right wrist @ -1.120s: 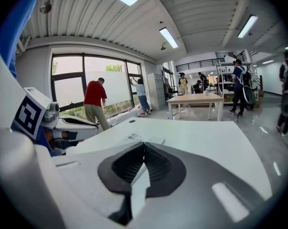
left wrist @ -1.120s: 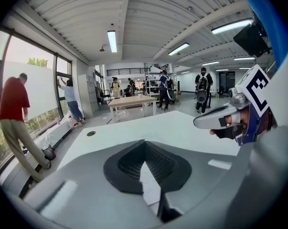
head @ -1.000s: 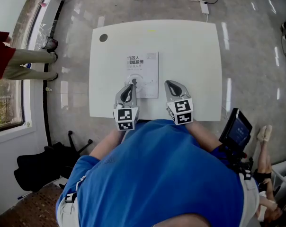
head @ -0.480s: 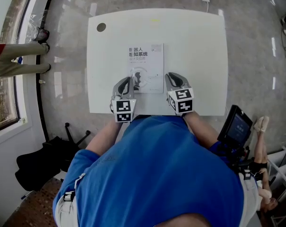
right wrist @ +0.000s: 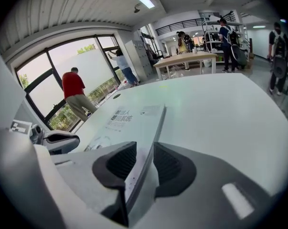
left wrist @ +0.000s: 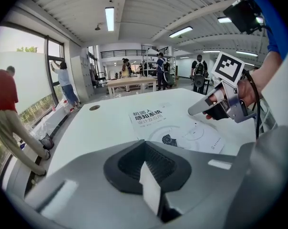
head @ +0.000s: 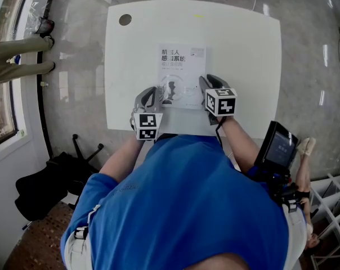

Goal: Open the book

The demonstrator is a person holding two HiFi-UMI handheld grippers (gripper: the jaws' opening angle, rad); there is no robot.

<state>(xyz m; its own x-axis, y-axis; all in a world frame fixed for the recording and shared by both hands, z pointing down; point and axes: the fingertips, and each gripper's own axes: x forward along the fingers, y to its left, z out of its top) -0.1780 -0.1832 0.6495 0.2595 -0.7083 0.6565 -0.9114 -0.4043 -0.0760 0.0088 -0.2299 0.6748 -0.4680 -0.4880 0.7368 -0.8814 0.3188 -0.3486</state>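
Closing in on the book (head: 184,66) now, and you've got both tools down at its near end. It lies flat and shut, cover up, in the middle of the white table (head: 246,49). Nothing has been lifted yet, so the job is barely begun.

Your right gripper (head: 207,82) sits at the book's right-hand edge, near the bottom corner. Its jaws have just been opening and now stand wide. The right gripper view shows that edge of the book running straight into the gap between the pads, with neither pad pressing on it. That looks like a line-up for a pinch on the cover rather than a grip.

Your left gripper (head: 153,93) hovers over the lower left part of the cover. In its own view the jaws look drawn together at the tips, with nothing caught between them. Whether the tips touch the cover, I can't tell.

What's left is everything that counts. You need to catch the top cover alone at the right edge, raise it and swing it over to the left. The left tool looks placed to steady the book.
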